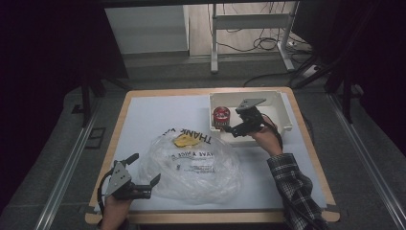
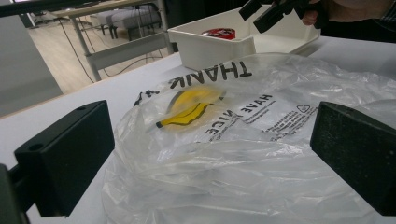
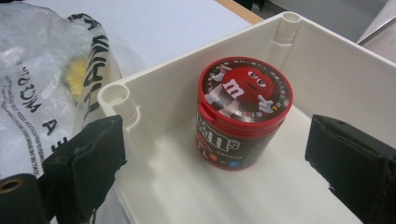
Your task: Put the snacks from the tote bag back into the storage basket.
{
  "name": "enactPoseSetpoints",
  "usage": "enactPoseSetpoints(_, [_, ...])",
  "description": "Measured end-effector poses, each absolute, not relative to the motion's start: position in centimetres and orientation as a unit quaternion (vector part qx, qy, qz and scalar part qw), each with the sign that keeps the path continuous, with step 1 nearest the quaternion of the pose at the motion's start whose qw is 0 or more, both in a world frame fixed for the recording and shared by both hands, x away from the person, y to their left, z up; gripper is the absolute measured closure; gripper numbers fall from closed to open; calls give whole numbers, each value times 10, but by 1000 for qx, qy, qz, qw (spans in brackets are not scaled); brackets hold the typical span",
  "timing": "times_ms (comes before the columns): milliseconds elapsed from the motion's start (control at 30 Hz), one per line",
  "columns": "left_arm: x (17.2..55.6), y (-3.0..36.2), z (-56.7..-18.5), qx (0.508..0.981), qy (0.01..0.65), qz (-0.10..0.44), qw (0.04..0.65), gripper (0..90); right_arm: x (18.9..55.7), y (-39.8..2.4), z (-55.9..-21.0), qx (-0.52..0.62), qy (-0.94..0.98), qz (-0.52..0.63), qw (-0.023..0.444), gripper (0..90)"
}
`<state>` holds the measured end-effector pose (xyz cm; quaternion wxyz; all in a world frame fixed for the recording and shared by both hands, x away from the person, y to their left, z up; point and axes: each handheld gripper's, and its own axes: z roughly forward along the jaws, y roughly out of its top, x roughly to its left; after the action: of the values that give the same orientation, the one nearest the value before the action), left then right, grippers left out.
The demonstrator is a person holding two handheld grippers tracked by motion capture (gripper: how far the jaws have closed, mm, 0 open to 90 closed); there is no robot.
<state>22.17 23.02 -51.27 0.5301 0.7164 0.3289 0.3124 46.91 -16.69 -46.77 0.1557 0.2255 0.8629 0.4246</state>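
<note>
Jaws of the right gripper (image 1: 233,128) stood wide apart, gripping nothing, poised over the near wall of the bin (image 1: 282,106) before the upright red tub (image 3: 242,112). The left gripper (image 1: 143,173) was likewise wide open and empty at the bag (image 1: 196,165). Its own view revealed the bag's yellow print (image 2: 191,108); the right gripper view showed the tub's lid.
</note>
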Motion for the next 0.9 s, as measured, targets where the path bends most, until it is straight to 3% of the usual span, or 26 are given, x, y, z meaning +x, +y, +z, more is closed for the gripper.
enactPoseSetpoints(900, [221,232,-513,711,332,310,537,0,454,-182,-470,242,858,429,143,52])
